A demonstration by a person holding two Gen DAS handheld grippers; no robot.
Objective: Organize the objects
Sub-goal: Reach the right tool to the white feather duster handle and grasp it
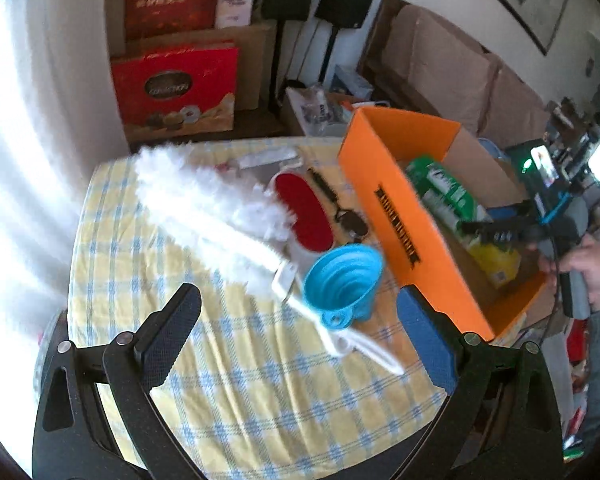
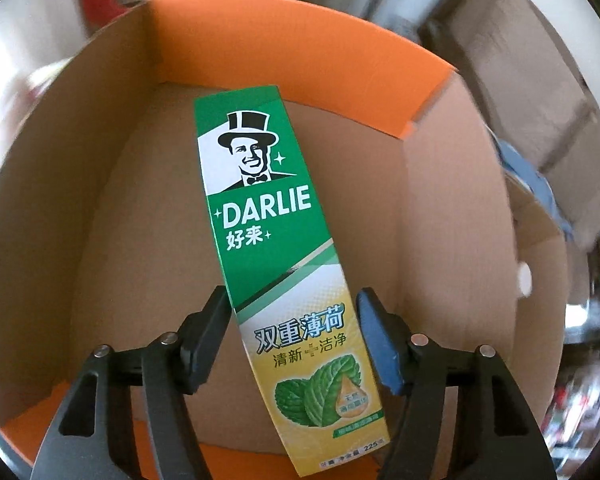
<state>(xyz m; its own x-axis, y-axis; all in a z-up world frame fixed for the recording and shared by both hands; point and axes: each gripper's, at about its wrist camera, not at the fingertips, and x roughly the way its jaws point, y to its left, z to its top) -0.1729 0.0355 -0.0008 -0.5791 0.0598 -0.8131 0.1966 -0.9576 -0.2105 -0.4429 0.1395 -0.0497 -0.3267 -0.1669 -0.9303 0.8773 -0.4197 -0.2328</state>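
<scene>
An orange cardboard box (image 1: 384,200) stands on the right of the checked table. My right gripper (image 2: 292,312) is down inside the box (image 2: 100,200), its fingers on both sides of a green and yellow Darlie toothpaste carton (image 2: 276,240); the right finger shows a slight gap. In the left wrist view the carton (image 1: 444,196) lies in the box with the right gripper (image 1: 496,232) over it. My left gripper (image 1: 300,312) is open and empty above the table, over a blue collapsible funnel (image 1: 344,276) and a white feather duster (image 1: 204,208).
A red oval brush (image 1: 304,208), a black comb (image 1: 324,186), a dark small object (image 1: 354,222) and a white tube (image 1: 268,158) lie on the yellow-blue checked tablecloth (image 1: 228,380). Red gift boxes (image 1: 176,88) stand behind the table. A sofa (image 1: 452,64) is behind the box.
</scene>
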